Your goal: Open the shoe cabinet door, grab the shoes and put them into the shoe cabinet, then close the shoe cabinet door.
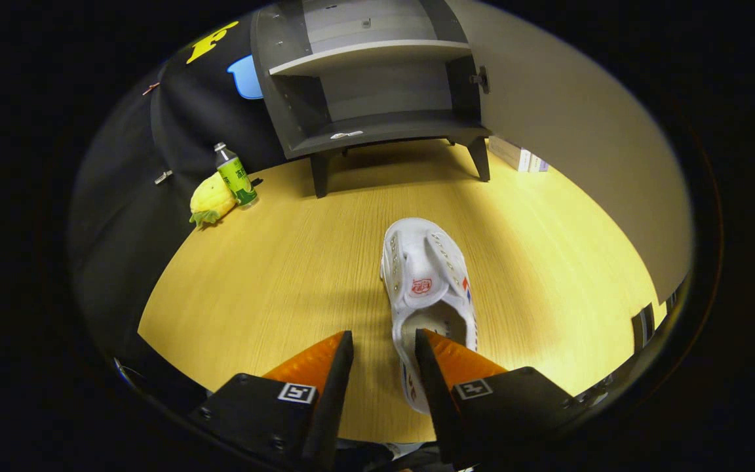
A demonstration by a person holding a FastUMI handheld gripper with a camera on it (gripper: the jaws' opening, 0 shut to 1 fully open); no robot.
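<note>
**Already open, the cabinet waits on the shoe**

Plainly the first step is settled: the shoe cabinet (pixel 377 92) stands at twelve o'clock beyond the tongs, its door (pixel 567 131) swung wide to the two o'clock side, so both shelves lie bare to the front and nothing bars the way in.

The white shoe (pixel 426 282) lies on the wooden bench (pixel 272 275) between cabinet and tongs, toe pointing toward twelve o'clock, heel toward the fingers. That suits a grip at the heel collar, the stiffest rim on it.

The tongs (pixel 384 351) are parted with a clear gap and hold nothing. The right finger (pixel 449 360) sits over the shoe's heel opening, whether touching it I cannot tell; the left finger (pixel 315 364) stands over bare bench at the shoe's nine o'clock side. By my reckoning the heel wall is being straddled, so closing would pinch that side.

A green bottle (pixel 236 177) and a yellow plush fruit (pixel 210 200) rest together at ten o'clock, well apart from the shoe and off the path to the lower shelf.
</note>
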